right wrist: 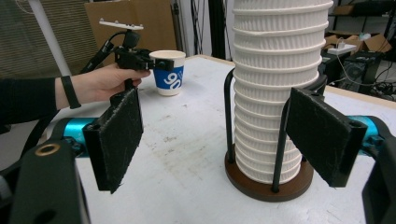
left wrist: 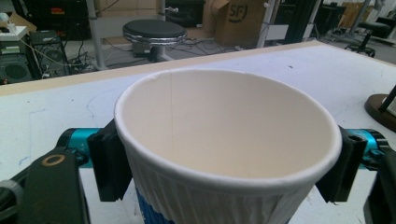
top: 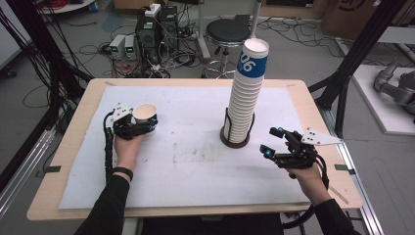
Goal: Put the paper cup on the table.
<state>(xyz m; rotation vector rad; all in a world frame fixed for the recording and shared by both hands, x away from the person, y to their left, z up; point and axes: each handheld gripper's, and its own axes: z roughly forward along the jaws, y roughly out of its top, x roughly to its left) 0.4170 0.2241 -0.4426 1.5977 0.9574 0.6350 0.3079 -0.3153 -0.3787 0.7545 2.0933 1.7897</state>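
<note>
Clearly light and easily crushed, the paper cup [top: 145,113] stands at the table's [top: 195,161] left, clamped just below its rim by the left gripper [top: 142,123], while the right gripper [top: 272,140] gapes beside the cup stack [top: 247,93].

One loose paper cup [top: 145,113], one tall stack of paper cups [top: 247,93], one wire-sided cup holder [right wrist: 268,185], two grippers, one round stool [top: 228,31].

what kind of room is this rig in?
Most likely a robotics or engineering lab: computer towers with loose cables on the floor, a black frame post beside the table, cardboard boxes and a stool behind.
</note>
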